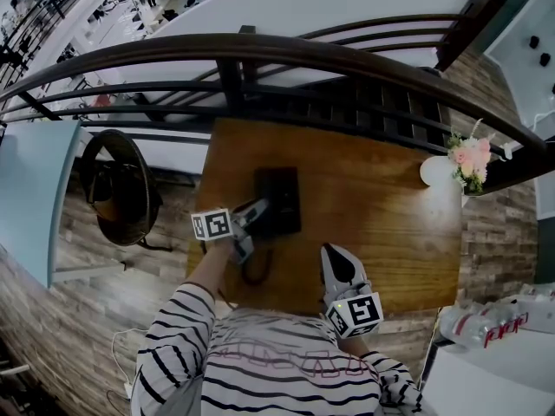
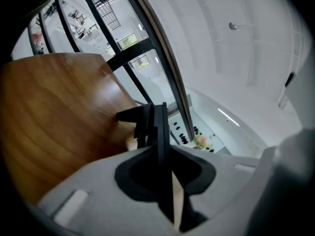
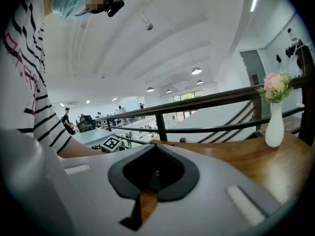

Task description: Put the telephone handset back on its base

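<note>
A wooden bench stands against a dark railing, with a white vase of flowers at its right edge. The black base lies mid-frame. At the base's left edge, the left tool is clamped on the black handset. Lower right, the right tool hovers empty, jaws together.

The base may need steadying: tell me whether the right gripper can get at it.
Probably yes: only bare table separates the right gripper from the telephone base; the left gripper is at its far side.
</note>
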`<state>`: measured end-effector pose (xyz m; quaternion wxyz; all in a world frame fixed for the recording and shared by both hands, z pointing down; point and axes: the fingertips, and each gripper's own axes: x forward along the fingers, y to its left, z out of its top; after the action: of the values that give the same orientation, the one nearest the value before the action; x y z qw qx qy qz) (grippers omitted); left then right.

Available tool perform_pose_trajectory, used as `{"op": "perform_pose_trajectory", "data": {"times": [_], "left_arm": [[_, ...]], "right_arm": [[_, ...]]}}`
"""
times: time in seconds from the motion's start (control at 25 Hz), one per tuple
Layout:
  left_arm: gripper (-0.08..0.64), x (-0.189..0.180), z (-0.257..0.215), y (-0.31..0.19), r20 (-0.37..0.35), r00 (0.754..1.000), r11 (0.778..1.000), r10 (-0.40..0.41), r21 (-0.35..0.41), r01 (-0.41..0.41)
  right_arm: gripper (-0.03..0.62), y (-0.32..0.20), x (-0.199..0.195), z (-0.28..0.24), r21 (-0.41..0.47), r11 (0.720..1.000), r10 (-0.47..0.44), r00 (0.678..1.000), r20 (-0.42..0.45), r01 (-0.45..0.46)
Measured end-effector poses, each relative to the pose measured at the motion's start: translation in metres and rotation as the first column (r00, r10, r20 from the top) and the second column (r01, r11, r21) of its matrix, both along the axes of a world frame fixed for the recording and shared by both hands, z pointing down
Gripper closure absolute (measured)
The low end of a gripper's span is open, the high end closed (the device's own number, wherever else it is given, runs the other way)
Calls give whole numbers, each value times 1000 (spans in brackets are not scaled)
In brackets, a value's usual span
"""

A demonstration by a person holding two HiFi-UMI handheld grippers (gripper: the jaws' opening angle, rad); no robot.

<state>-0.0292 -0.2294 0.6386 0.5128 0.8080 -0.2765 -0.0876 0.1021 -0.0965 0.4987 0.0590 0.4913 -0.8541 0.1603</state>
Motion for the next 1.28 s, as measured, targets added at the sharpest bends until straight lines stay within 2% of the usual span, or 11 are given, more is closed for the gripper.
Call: {"op": "perform_pose_trajectory", "data": {"times": [0.92, 1.04, 1.28], "left_arm": [[479, 6, 15, -4, 85, 996, 999, -32, -32, 35], [471, 6, 10, -5, 112, 993, 999, -40, -14, 42], [443, -2, -1, -12, 121, 988, 995, -94, 25, 92]], "right_arm": [[592, 1, 5, 6, -12, 1000, -11, 1000, 25, 11], [592, 2, 3, 5, -5, 1000, -21, 999, 27, 21], [592, 1, 0, 4, -17, 1000, -16, 999, 38, 16]]}}
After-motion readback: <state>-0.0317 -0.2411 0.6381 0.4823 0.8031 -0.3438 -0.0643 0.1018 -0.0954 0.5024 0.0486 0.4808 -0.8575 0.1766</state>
